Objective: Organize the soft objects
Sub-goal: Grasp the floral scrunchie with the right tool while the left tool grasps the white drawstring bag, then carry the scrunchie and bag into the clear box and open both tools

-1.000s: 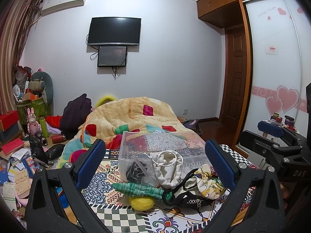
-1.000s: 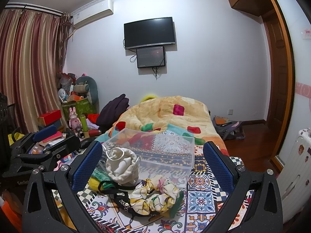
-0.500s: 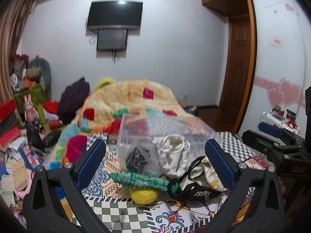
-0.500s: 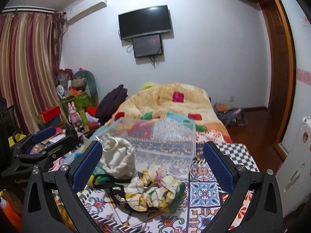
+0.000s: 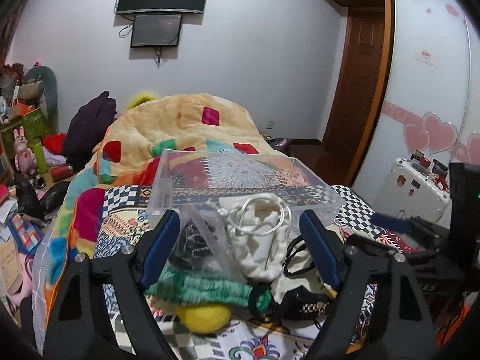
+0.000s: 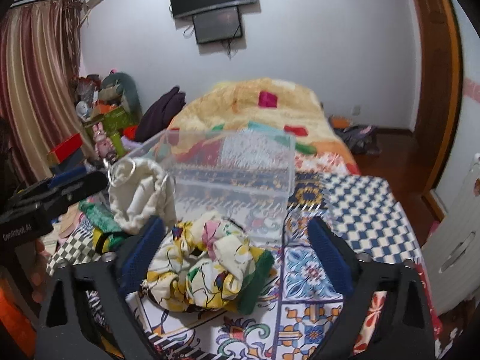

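Observation:
A pile of soft things lies on the patterned bedspread before a clear plastic box (image 5: pixel 240 177). In the left wrist view my left gripper (image 5: pixel 240 246) is open, its jaws either side of a white drawstring pouch (image 5: pixel 261 240) and a clear bag of dark items (image 5: pixel 198 246). A green knit piece (image 5: pixel 204 291) and a yellow ball (image 5: pixel 204 318) lie below. In the right wrist view my right gripper (image 6: pixel 237 255) is open around a floral yellow cloth bundle (image 6: pixel 207 267). The pouch (image 6: pixel 141 195) and box (image 6: pixel 234 177) stand beyond it.
A heaped yellow quilt (image 5: pixel 180 129) fills the bed behind the box. Clutter and boxes (image 5: pixel 27 150) crowd the floor at left. A white suitcase (image 5: pixel 417 189) stands at right by the wardrobe. The bed's right edge (image 6: pixel 408 228) drops to a wooden floor.
Both grippers have moved forward and down toward the pile. The pouch and floral bundle now sit between the jaws. Nothing has been taken hold of.

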`<state>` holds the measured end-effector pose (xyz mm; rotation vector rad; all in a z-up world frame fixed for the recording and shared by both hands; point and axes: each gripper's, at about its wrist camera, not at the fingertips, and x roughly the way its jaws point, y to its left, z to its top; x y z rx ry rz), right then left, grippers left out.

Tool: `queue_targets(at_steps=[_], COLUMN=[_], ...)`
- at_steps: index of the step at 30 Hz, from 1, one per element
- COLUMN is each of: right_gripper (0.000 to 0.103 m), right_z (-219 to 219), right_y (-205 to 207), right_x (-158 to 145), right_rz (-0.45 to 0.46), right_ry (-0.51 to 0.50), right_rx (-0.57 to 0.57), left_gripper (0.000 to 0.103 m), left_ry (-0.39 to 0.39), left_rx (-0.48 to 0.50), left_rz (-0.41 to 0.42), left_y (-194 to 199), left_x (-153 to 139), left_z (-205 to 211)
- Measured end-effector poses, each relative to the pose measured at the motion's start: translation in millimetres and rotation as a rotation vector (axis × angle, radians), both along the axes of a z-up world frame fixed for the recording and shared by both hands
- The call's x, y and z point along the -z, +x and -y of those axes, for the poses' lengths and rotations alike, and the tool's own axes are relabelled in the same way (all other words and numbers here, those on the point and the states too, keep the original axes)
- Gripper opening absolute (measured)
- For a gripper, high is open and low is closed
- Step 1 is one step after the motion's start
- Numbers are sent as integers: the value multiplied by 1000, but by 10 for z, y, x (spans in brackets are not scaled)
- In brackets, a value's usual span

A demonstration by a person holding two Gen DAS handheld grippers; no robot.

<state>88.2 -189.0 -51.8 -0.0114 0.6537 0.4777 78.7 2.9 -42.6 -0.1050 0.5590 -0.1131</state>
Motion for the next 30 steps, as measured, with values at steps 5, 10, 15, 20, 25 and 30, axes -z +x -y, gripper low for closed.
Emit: queue_targets(at_steps=[5, 10, 15, 20, 25, 30], right_gripper=[55, 35, 21, 13, 13, 13], right_z=[-17, -29, -35, 5, 48, 61], right_y=[77, 93, 70, 45, 28, 16], right_x=[139, 181, 139, 68, -9, -110], right_rz=[-76, -105, -86, -50, -24, 7], right_ry=[-10, -7, -11, -2, 23, 35], right_rx=[-24, -43, -39, -27, -15, -8], left_gripper=[68, 68, 68, 68, 42, 19], left_ry=[53, 31, 50, 71, 78, 51], left_rx=[-17, -9, 26, 23, 36, 69], left_rz=[40, 84, 49, -26, -48, -68], left_y=[77, 27, 118, 278, 313, 320], left_x=[-58, -168, -107, 95, 173, 191], left_z=[55, 48, 133, 183, 222, 200])
